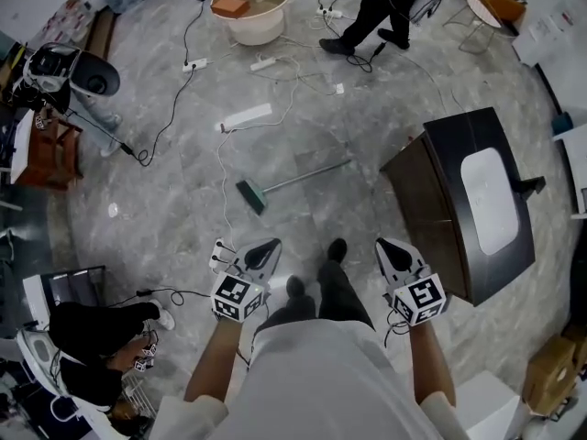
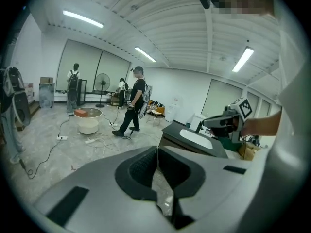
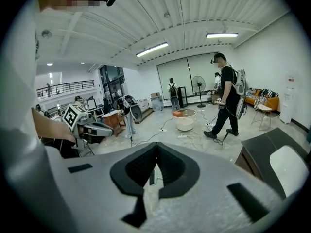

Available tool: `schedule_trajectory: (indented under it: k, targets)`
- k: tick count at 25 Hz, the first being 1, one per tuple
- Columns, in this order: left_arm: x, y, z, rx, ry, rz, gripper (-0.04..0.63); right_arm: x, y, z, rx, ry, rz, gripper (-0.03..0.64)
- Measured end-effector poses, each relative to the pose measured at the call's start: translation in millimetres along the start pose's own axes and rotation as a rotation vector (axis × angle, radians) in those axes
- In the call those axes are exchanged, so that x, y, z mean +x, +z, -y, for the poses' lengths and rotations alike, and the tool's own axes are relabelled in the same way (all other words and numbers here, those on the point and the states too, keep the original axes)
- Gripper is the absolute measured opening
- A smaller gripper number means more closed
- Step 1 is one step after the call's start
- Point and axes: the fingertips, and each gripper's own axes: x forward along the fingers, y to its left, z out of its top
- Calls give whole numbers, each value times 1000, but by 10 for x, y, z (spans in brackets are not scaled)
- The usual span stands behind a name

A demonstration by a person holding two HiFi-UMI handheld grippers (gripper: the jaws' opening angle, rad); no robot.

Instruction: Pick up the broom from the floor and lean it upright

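Checked L gripper [image 2: 157,152] in own view: jaws pressed together, tips touching, nothing btwn. Just ribbed black pads [image 2: 141,169] face to face inside a rounded cut-out of smooth grey plastic. Same for R gripper [image 3: 156,149]: closed tip to tip, empty, touching nothing. In head view, both out in front, side by side but apart, either side of person's dark shoes [image 1: 337,249]. Each w/ a white cube [image 1: 237,298] bearing black square markers at the hand end.

Located broom [image 1: 303,178] lying flat on floor [image 1: 165,209], ahead of both grippers and well apart from them. Thin, straight grey handle, metallic-looking. Short flat green head [image 1: 251,196] at the near-left end, w/ handle pointing up-right toward cabinet [image 1: 440,218]. Handle tip near cabinet, not touching.

Floor: glossy grey stone, marble-like veining, some reflections. Cabinet: dark, boxy, flat top w/ white rounded-rectangle inset [image 1: 486,195].

Beyond broom: white bar-shaped power strip [image 1: 246,115], thin black + white cables [image 1: 179,90] snaking about, round cream tub [image 1: 255,26] w/ orange block [image 1: 229,6] on top. Person in black [image 1: 378,12] at far side.
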Motion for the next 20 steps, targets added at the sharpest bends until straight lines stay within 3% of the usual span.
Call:
schedule_trajectory:
  k: [9, 15, 20]
  targets:
    - [1175, 173, -82, 38, -29, -49, 12, 557, -260, 950, 49, 57, -46, 0]
    - [1735, 80, -165, 49, -34, -116, 12, 851, -557, 1377, 77, 89, -83, 0]
    - [2169, -135, -190, 82, -88, -178, 12, 1051, -819, 1663, 123, 70, -104, 0]
